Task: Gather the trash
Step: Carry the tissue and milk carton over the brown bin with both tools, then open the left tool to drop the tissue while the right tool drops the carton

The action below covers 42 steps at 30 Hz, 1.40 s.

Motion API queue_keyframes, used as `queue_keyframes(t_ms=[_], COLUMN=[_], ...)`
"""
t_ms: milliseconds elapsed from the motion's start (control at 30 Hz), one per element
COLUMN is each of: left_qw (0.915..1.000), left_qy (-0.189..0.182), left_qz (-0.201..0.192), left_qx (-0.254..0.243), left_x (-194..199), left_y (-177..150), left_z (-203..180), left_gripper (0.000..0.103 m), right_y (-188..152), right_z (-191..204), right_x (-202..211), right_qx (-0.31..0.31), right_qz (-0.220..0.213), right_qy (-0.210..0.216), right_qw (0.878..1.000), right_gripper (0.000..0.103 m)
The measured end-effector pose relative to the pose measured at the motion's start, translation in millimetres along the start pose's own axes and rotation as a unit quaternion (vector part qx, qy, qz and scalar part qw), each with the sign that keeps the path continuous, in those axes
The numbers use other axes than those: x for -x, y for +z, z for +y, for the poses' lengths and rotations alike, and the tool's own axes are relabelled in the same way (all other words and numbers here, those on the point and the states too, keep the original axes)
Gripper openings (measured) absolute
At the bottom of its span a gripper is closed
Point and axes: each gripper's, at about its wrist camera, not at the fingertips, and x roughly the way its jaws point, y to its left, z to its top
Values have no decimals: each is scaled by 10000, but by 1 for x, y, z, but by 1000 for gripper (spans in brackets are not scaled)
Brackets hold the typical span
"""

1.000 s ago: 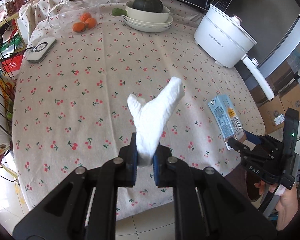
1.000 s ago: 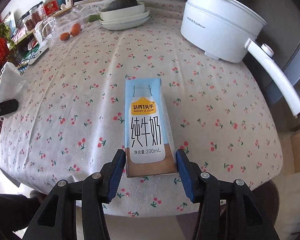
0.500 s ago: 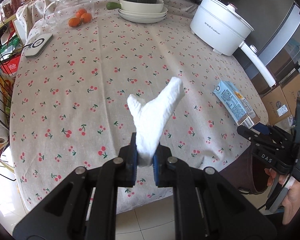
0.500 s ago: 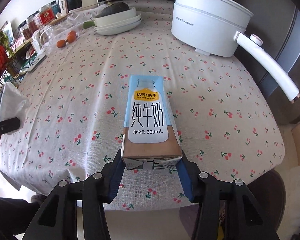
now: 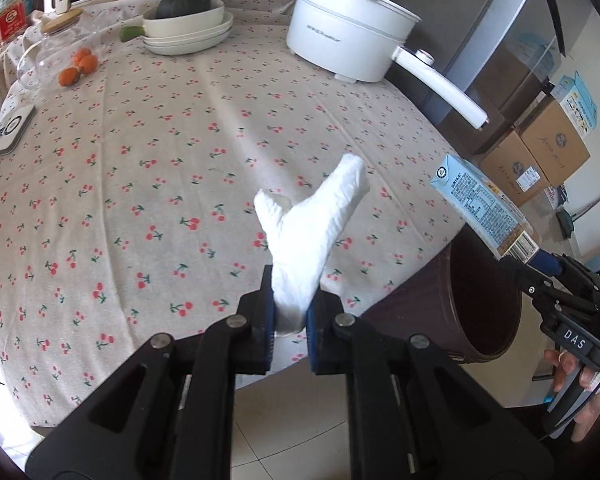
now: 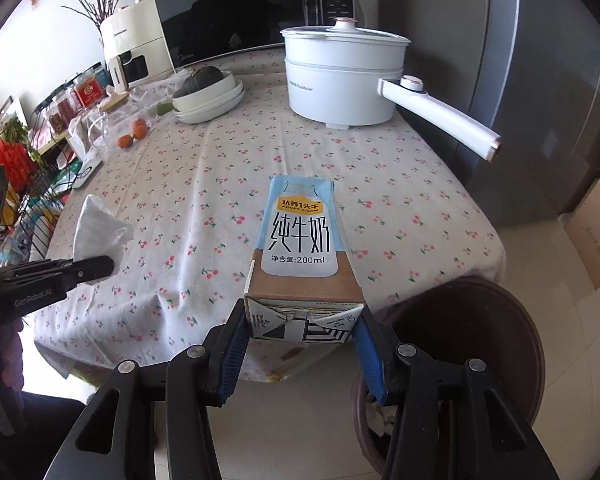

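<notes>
My left gripper [image 5: 290, 312] is shut on a crumpled white tissue [image 5: 314, 226] and holds it above the table's front edge. My right gripper [image 6: 302, 338] is shut on a blue and brown milk carton [image 6: 302, 248], lifted off the table and held level. The carton also shows in the left wrist view [image 5: 482, 210], above a dark brown trash bin [image 5: 476, 300]. The bin stands on the floor beside the table, and in the right wrist view [image 6: 472, 344] it is below and right of the carton. The tissue shows at the left of the right wrist view [image 6: 100, 232].
The round table has a cherry-print cloth [image 5: 140, 168]. At the back stand a white electric pot with a long handle [image 5: 352, 28], stacked bowls with a squash [image 5: 188, 24], oranges [image 5: 78, 68] and a glass jar. Cardboard boxes [image 5: 536, 160] sit on the floor at right.
Both grippers have pulled back from the table and swung right toward the bin. The carton has been lifted off the cloth. The tissue stays clamped.
</notes>
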Motion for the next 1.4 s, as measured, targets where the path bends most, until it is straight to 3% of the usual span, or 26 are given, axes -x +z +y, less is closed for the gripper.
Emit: queue_keyframes(t_ms=[433, 767, 900, 967, 1000, 1033, 1100, 1400], left_qw=[9942, 9791, 9745, 9737, 9738, 9749, 9791, 9857], left_qy=[-587, -1129, -1307, -1358, -1357, -1311, -1166, -753], left_qz=[341, 714, 666, 618, 607, 576, 383, 202], left_qx=[-840, -1531, -1697, -1721, -1720, -1704, -1619, -1493], left_x=[-32, -73, -87, -92, -93, -94, -91, -78], left_y=[-11, -28, -30, -30, -30, -29, -29, -21], left_z=[-98, -186, -205, -208, -210, -209, -207, -186], left_gripper=[14, 14, 15, 21, 34, 56, 79, 85], right_y=[-72, -105, -113, -116, -117, -117, -118, -114], right_z=[-90, -143, -157, -162, -165, -166, -168, -166], right_x=[36, 36, 37, 37, 37, 37, 37, 32], right_qx=[-791, -1318, -1474, -1552, -1584, -1602, -1628, -1614], right_qz=[186, 507, 577, 602, 614, 626, 648, 717], right_qy=[-556, -858, -957, -984, -994, -1002, -1010, -1005], right_qw=[9951, 9863, 9827, 9811, 9804, 9800, 9793, 9791], right_gripper=[51, 51, 51, 51, 51, 51, 51, 51])
